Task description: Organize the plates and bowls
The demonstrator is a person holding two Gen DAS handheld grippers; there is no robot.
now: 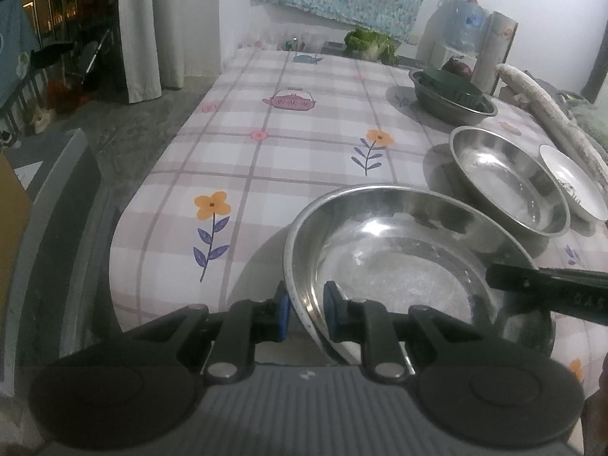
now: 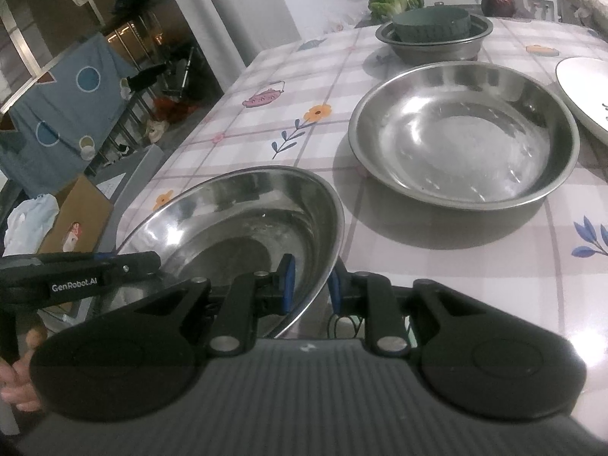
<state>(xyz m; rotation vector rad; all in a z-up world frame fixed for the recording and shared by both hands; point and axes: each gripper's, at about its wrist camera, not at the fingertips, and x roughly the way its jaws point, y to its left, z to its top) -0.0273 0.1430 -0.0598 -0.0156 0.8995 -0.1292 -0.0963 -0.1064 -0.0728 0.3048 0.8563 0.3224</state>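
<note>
On the near edge of the counter [image 1: 304, 121], under a plaid cloth with flower prints, both tongs grip one steel bowl [image 1: 399, 250] at opposite points of its rim. Left tongs [image 1: 307, 309]: narrow, blue pads clamped either side of the rim's near-left wall. Right tongs [image 2: 311, 285]: likewise narrow, pinching the rim at the bowl's right side; in the left wrist view they enter from the right over that rim.

Held bowl appears tilted in the right wrist view, with a broad shadow beneath it. Likely lifted clear of the cloth, though contact at the hidden underside cannot be ruled out.

Other items: second steel bowl [image 2: 463, 133] just beyond, sitting flat and empty. White plate [image 2: 585, 95] just beside it on the right; touching or not, unclear. Further back, a third steel bowl [image 2: 433, 43] carrying a dark green ribbed bowl [image 2: 429, 24] inside. Leafy greens [image 2: 395, 2] at the far end.

Step in hand, as judged: two-handed carry of the near bowl, probably to nest it into the second steel bowl, which looks similar in shape.

Next move calls for: levelling the bowl, carrying it forward over the second bowl, centring it rim over rim, lowering, then opening both tongs together. Risk: thin rim slipping from the pads if one side lets go first.
</note>
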